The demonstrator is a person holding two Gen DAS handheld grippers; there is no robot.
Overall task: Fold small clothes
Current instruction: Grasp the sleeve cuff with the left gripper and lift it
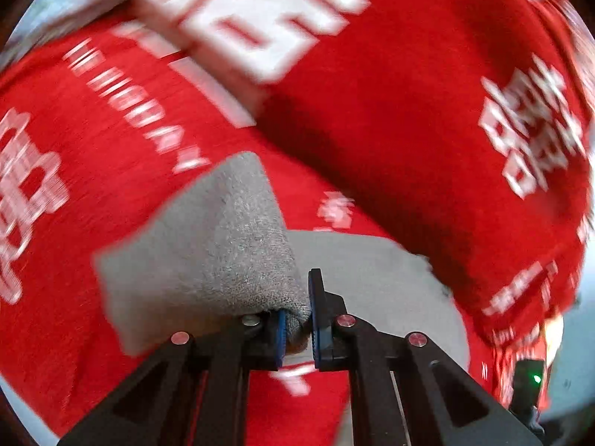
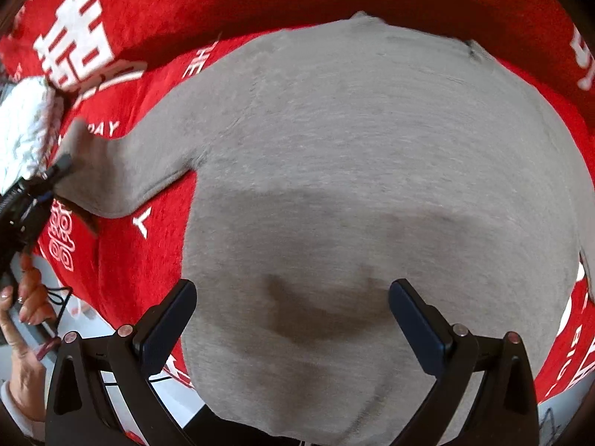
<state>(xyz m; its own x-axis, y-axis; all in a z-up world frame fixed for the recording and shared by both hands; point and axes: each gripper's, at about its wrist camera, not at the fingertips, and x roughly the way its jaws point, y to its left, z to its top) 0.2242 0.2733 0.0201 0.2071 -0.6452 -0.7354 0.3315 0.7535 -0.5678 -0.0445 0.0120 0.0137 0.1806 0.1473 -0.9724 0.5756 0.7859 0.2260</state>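
Left gripper point(image 1: 297, 329) pinching grey sleeve point(image 1: 208, 245)

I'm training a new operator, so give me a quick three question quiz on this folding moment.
1. True or false: the left gripper is shut on the sleeve of the grey garment.
2. The right gripper is: A) open above the garment, B) shut on the red cloth, C) out of view.
3. Fill in: the garment lies on a ____ cloth with white lettering.

Key: 1 true; 2 A; 3 red.
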